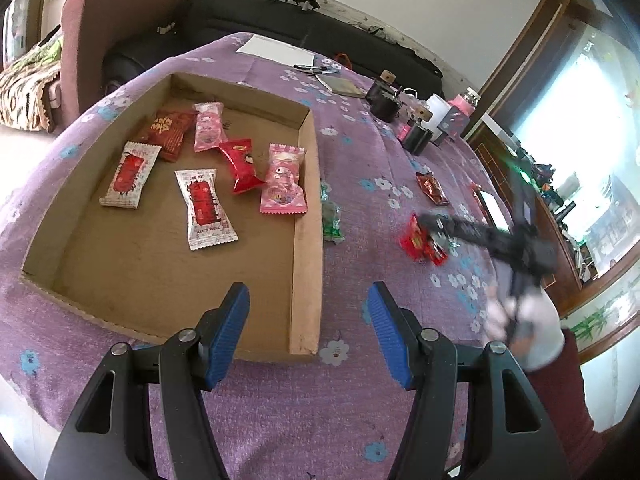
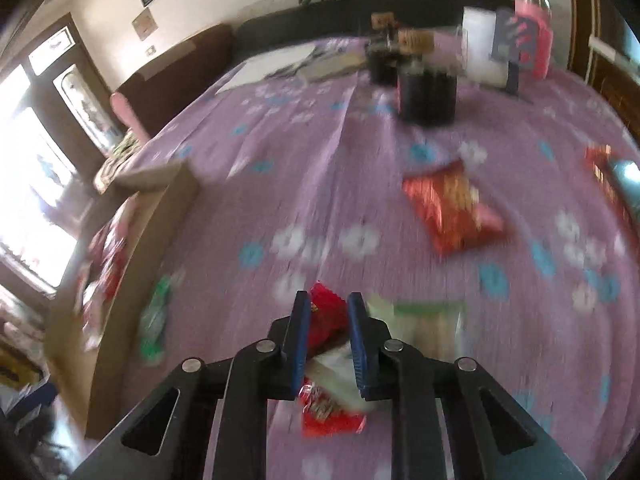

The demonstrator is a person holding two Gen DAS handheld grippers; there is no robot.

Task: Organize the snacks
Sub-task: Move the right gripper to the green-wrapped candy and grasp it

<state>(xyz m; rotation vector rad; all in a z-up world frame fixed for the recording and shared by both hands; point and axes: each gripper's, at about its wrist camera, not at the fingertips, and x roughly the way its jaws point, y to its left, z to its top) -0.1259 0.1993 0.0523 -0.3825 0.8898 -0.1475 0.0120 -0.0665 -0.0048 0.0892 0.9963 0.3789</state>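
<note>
left wrist: over box [image 1: 308, 216], downward | right wrist: low over tablecloth [image 2: 320, 160] | shared: box

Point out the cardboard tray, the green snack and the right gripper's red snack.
Cardboard tray [image 1: 306, 216], left wrist view, right wall.
Green snack [image 1: 331, 216], left wrist view, wrapper middle.
Red snack [image 2: 326, 312], right wrist view, between the pads.

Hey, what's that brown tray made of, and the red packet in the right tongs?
Tray: looks like plain corrugated cardboard, matte brown, with raw cut edges and folded walls. Red packet: probably thin glossy plastic film, crinkled between the right tongs; the blur leaves that open.
</note>
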